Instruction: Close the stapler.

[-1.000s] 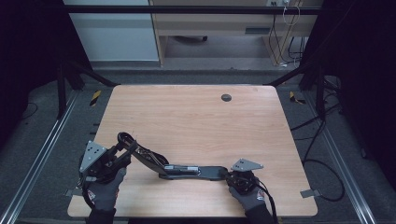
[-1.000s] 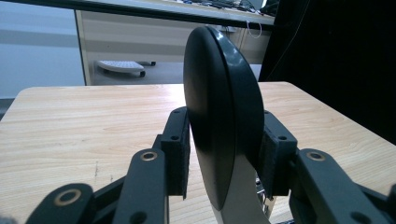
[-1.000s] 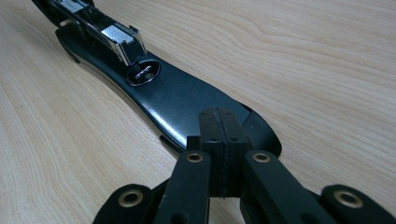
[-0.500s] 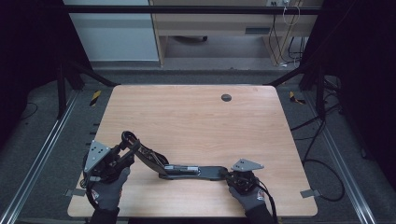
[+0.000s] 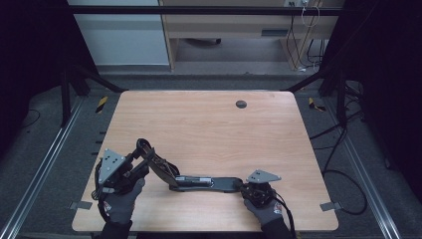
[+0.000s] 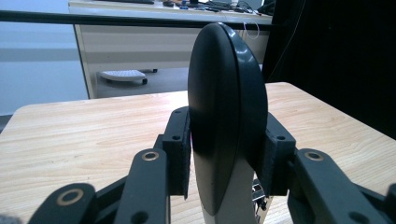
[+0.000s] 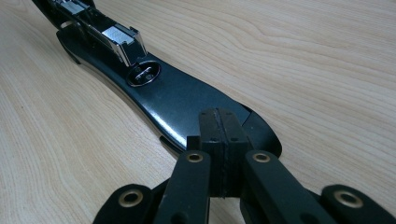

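While it lies opened out near the table's [image 5: 209, 119] front edge, the black stapler [image 5: 199, 181] has its base flat and its glossy top raised, held between the left gripper's [image 5: 133, 169] half-open fingers; the right gripper's [image 5: 245, 189] shut fingers press the base end.

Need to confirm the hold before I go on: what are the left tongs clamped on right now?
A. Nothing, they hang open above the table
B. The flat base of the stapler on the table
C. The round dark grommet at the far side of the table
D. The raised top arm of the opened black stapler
D: in the left gripper view the left tongs press both pads on the stapler's raised rounded top arm.
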A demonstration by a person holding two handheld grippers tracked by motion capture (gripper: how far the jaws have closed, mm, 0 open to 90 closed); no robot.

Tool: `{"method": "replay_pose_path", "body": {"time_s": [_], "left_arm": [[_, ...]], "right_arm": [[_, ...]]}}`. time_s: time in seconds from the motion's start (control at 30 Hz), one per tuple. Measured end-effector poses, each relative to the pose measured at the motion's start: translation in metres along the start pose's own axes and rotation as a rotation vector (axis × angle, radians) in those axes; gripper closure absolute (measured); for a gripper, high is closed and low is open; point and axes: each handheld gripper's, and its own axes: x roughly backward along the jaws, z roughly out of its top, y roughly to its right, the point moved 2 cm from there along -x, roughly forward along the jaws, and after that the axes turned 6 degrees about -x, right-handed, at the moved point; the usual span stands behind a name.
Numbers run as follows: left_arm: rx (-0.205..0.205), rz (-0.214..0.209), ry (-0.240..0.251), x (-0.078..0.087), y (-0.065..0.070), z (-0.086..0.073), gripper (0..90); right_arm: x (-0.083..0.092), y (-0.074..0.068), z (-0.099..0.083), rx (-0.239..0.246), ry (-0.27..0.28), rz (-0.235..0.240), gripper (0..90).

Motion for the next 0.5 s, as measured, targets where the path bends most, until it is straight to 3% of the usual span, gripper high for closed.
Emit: {"method": "replay_pose_path", "body": {"time_s": [0.5], "left_arm": [[-0.03, 0.019, 0.005, -0.004, 0.013, 0.004, 61.2]], "right_arm": [[0.0, 0.0, 0.0, 0.0, 0.002, 0.0, 90.0]]}}
